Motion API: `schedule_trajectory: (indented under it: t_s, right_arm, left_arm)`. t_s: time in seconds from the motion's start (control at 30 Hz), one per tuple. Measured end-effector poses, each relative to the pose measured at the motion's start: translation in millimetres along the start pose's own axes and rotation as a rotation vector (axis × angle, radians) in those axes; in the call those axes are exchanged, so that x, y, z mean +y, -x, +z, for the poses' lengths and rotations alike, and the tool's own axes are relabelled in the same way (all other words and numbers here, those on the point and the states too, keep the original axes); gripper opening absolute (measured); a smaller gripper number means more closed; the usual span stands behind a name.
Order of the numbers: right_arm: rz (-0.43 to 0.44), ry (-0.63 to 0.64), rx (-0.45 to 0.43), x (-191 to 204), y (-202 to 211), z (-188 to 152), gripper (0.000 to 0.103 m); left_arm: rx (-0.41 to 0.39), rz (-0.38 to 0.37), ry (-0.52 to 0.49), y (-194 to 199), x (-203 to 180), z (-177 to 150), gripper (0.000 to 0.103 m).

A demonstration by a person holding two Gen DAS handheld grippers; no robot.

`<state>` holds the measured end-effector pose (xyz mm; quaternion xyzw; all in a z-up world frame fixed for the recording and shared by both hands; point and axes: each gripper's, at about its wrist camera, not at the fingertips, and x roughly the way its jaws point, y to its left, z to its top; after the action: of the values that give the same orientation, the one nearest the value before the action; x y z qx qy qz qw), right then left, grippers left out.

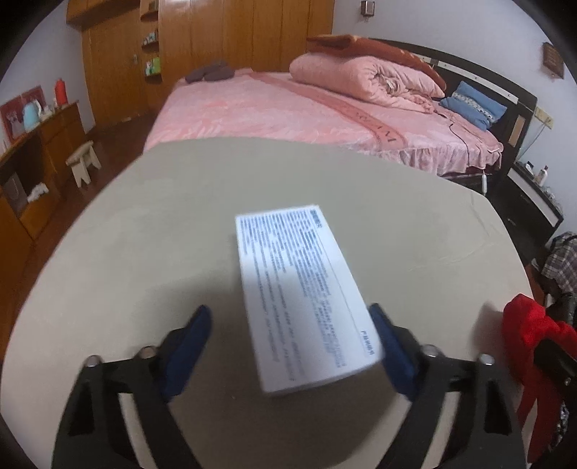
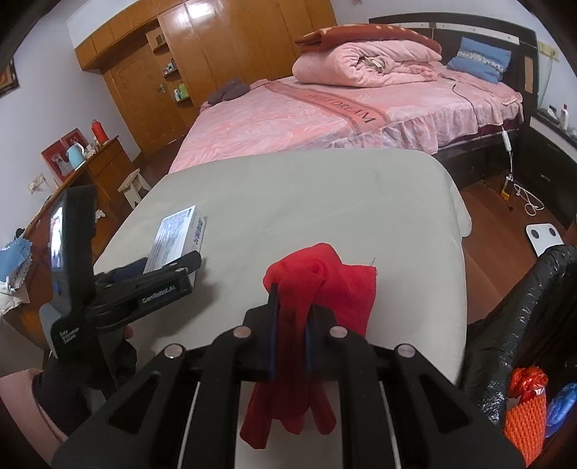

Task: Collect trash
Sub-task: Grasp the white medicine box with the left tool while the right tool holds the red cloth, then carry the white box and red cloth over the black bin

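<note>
Now the left tool [image 1: 290, 346] gapes around the white box [image 1: 303, 288], while the right tool [image 2: 290, 337] pinches red cloth [image 2: 321, 285].

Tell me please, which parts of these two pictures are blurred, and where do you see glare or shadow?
Left wrist view: the box is motion-blurred, its print unreadable; the bed behind is sharper; a soft shadow lies on the table before the left gripper. Right wrist view: sharper overall; glare on the wardrobe; the red cloth is saturated. Both bend at the edges.

the white box's [image 1: 303, 296] printed text is blurred, too small to read.
</note>
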<state>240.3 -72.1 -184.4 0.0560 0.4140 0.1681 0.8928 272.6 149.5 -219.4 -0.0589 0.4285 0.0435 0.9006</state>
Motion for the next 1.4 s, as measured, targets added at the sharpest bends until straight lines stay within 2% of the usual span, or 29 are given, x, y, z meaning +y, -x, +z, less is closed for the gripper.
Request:
schedule_trajectory:
  t_s: [0.03,0.1,0.2,0.73,1.17,1.4]
  right_arm:
    - [0.001,0.002,-0.001,1.0,0.7,0.2,0.011]
    - [0.001,0.009,-0.005,2.5,1.9,0.6,0.011]
    - [0.004,0.015,-0.013,4.3,5.9,1.9,0.011]
    - [0.035,0.022,-0.063,16.0,52.4,5.4,0.011]
    - [0.025,0.060,-0.166,20.5,126.4,8.2,0.011]
    - [0.014,0.071,-0.213,15.3,167.4,2.6,0.011]
  left_arm:
    - [0.005,-0.007,0.001,-0.2,0.9,-1.3,0.065]
    - [-0.003,-0.023,-0.003,4.1,3.2,-2.9,0.057]
    - [-0.018,-0.050,0.002,14.6,5.3,-6.8,0.056]
    - [-0.115,-0.080,-0.024,96.5,-3.1,-10.8,0.055]
    - [-0.198,-0.099,-0.057,166.4,-21.2,-11.8,0.055]
    - [-0.233,-0.139,-0.079,201.2,-39.3,-20.1,0.055]
